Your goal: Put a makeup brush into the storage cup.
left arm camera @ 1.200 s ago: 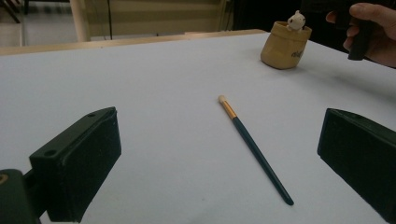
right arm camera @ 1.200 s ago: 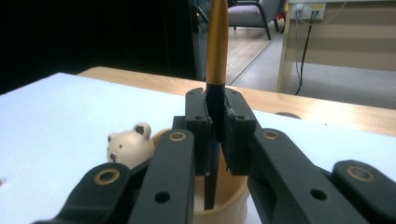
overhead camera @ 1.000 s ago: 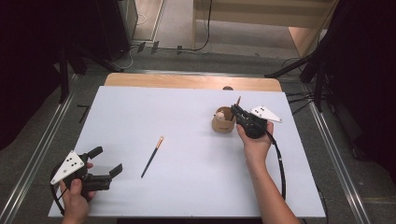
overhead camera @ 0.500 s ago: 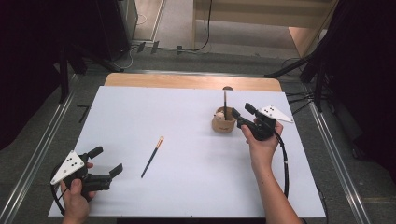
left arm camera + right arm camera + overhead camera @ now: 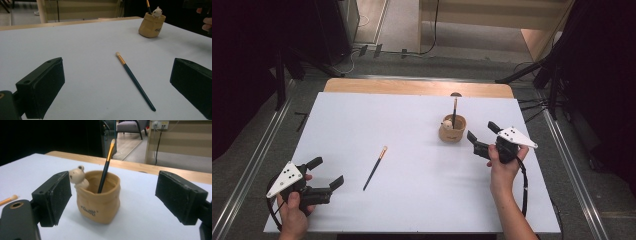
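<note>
1. Right now the right hand-held gripper (image 5: 481,137) sits just beside the cup (image 5: 452,129), on its right in the high view, jaws spread wide & gripping nothing.
2. In the right gripper view the cup (image 5: 98,195) stands between the two jaws w/ clear gaps both sides; no contact.
3. Cup is tan, sack-shaped, upright on the counter (image 5: 412,125), toward the far right part of it. Small white bear figure (image 5: 78,177) perches on its rim.
4. One brush (image 5: 106,166) stands in the cup, leaning a bit, bristle end up; dark handle, gold ferrule.
5. Second brush (image 5: 375,168) lies flat on the counter, mid-left, well apart from the cup. Pale tip points toward the far edge, dark handle end toward the person.
6. Left hand-held gripper (image 5: 326,172) is at the near left corner, held low over the counter, jaws released & empty.
7. In the left gripper view the lying brush (image 5: 134,80) is ahead of the jaws, nearer the right-side one, not touched by either.
8. Same view: cup (image 5: 152,25) far off at upper right, w/ fingers of the right hand (image 5: 205,21) at the frame edge.
9. Counter top is a white sheet w/ a wood strip along the far edge.
</note>
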`<state>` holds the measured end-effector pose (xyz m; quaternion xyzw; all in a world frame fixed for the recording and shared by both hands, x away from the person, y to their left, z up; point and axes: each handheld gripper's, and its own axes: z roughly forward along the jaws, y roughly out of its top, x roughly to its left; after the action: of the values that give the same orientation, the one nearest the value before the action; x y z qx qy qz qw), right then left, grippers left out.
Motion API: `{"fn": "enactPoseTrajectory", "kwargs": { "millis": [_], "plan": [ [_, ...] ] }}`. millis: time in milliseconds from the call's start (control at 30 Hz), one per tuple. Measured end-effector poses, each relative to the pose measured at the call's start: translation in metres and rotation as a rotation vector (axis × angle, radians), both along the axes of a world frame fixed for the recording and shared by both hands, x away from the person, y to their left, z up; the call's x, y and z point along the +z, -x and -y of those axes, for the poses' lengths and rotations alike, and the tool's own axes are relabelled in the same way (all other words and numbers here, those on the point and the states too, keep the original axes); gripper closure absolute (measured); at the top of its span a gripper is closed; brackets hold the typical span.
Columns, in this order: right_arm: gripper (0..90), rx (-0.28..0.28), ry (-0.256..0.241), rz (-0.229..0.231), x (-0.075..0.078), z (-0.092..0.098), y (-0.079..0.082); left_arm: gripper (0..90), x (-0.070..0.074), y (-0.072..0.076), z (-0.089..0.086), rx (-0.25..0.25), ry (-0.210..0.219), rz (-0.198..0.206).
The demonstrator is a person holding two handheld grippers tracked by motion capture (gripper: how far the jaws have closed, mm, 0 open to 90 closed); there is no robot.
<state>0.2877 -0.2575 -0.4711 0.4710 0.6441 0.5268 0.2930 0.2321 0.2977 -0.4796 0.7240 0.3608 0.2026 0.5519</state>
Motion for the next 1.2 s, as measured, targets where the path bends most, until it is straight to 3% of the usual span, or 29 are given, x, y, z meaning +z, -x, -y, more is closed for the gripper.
{"fn": "enactPoseTrajectory", "kwargs": {
  "millis": [333, 500, 1200],
  "plan": [
    [0.0, 0.019, -0.006, -0.004, -0.007, 0.021, 0.023, 0.0, 0.001, 0.0, 0.001, -0.001, 0.002, 0.004],
    [0.0, 0.016, 0.026, 0.008, -0.011, 0.028, 0.035, 0.0, 0.001, 0.0, 0.001, -0.003, 0.001, 0.009],
    [0.0, 0.018, 0.044, -0.002, -0.022, 0.045, 0.077, 0.0, 0.002, 0.001, 0.001, -0.005, -0.002, 0.014]
  ]
}}
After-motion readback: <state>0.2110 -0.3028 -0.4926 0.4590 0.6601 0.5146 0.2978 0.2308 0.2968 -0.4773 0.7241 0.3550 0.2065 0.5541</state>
